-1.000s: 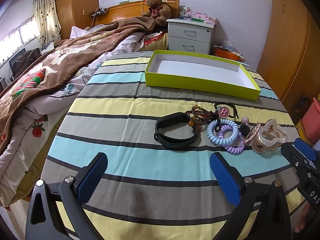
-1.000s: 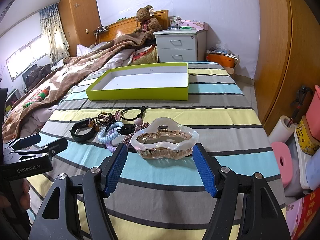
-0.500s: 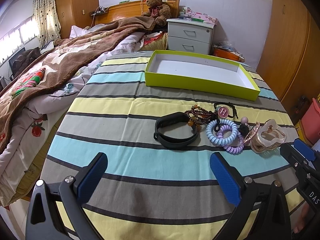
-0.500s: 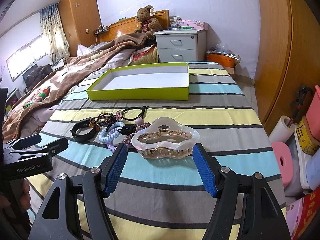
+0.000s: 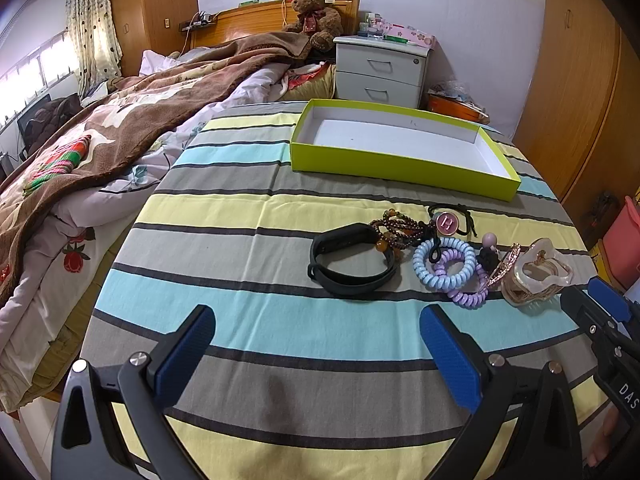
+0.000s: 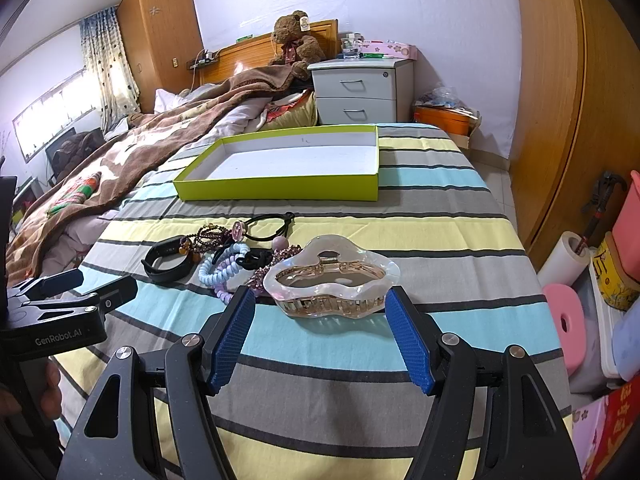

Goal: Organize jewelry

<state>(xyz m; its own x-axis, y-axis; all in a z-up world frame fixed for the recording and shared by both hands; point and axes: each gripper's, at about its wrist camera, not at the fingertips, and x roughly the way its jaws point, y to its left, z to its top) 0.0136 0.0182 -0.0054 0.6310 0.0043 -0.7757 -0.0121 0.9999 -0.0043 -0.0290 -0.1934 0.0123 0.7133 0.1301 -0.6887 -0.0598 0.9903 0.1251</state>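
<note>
Both grippers gape wide: the right gripper (image 6: 320,330) straddles a pearly white claw hair clip (image 6: 332,279) on the striped tablecloth (image 6: 440,236), its pads not touching it. Near the cloth's front edge hovers the left gripper (image 5: 316,354), and the lime-green cardboard tray (image 5: 396,166) sits toward the far edge.

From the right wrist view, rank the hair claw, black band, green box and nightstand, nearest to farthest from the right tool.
1. Hair claw, just ahead of the right tool.
2. Black band, ahead left.
3. Green box, mid-table.
4. Nightstand, against the far wall.
</note>
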